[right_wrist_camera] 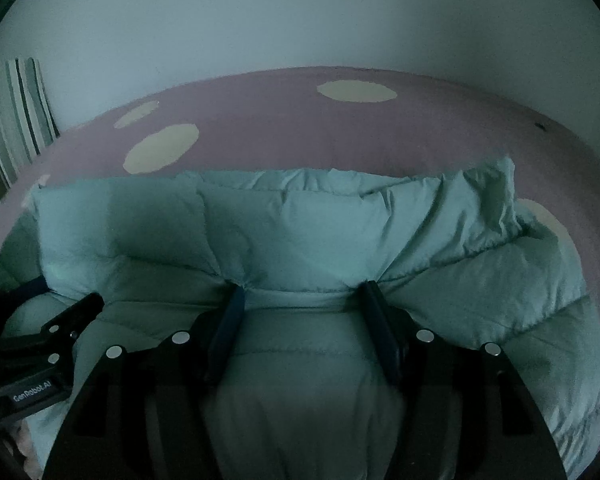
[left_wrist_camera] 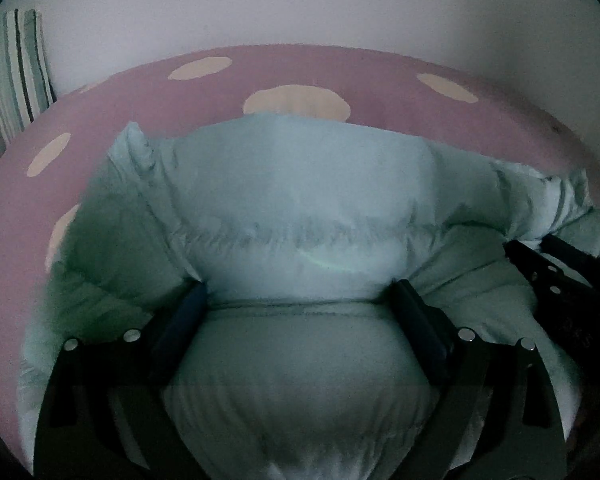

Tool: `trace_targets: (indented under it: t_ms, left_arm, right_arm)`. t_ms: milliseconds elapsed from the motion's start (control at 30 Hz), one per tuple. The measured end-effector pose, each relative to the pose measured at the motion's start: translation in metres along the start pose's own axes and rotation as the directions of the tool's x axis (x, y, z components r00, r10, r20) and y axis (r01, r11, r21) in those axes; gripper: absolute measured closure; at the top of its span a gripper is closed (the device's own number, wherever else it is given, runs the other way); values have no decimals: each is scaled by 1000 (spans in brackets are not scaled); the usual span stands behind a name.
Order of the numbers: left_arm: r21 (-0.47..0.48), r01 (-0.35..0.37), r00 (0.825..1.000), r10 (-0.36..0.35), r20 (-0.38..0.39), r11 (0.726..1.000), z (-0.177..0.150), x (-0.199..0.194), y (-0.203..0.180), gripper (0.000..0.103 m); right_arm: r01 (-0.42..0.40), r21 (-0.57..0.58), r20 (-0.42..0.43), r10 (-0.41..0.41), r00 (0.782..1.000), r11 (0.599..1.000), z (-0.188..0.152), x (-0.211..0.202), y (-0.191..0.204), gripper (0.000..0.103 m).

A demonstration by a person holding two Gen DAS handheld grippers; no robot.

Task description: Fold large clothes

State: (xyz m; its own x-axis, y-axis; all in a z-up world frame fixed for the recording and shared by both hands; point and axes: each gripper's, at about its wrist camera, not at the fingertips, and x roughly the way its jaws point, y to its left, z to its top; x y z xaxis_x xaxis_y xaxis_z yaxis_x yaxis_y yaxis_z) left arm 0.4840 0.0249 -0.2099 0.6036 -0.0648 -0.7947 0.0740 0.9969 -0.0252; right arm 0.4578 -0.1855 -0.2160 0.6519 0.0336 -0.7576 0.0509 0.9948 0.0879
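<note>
dim, grainy, fisheye-warped edges

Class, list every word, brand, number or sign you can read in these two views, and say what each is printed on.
"GenRobot.AI": white lettering on the black body of the left gripper, seen in the right wrist view.
Faint marks on the right gripper in the left wrist view: too dark to read.
Puffer jacket, spotted bedsheet: no text.

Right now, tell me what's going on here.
A person is folding a pale green puffer jacket on a pink spotted bed cover, one handheld gripper per hand. The left gripper and right gripper sit side by side, each with puffy fabric bulging between its fingers; whether either is clamping is unclear.
</note>
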Motion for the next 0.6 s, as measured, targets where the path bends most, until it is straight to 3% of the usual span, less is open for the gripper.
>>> trace_targets:
  t_ms: [167,267,467,600]
  left_arm:
    - [-80,38,997,-33,67,996,-8,-55,24,10]
    - [-98,48,997,-42,63,994,-22,-62,33,10]
    - [-44,-10,999,8,-40,999,-46,-23,31,10]
    - [-43,-23,999,21,-51,999,-49,-10,28,9]
  right_arm:
    - [-32,6,83,32,996,999,-10,-58,2,42]
    - [-30,-26,108,32,994,999,-30,-76,9,42]
    - [29,-73,6,-28,1000,997,-55,-40,21,40]
    - [29,-67,-31,-32,999,997,-54,-27,20,40]
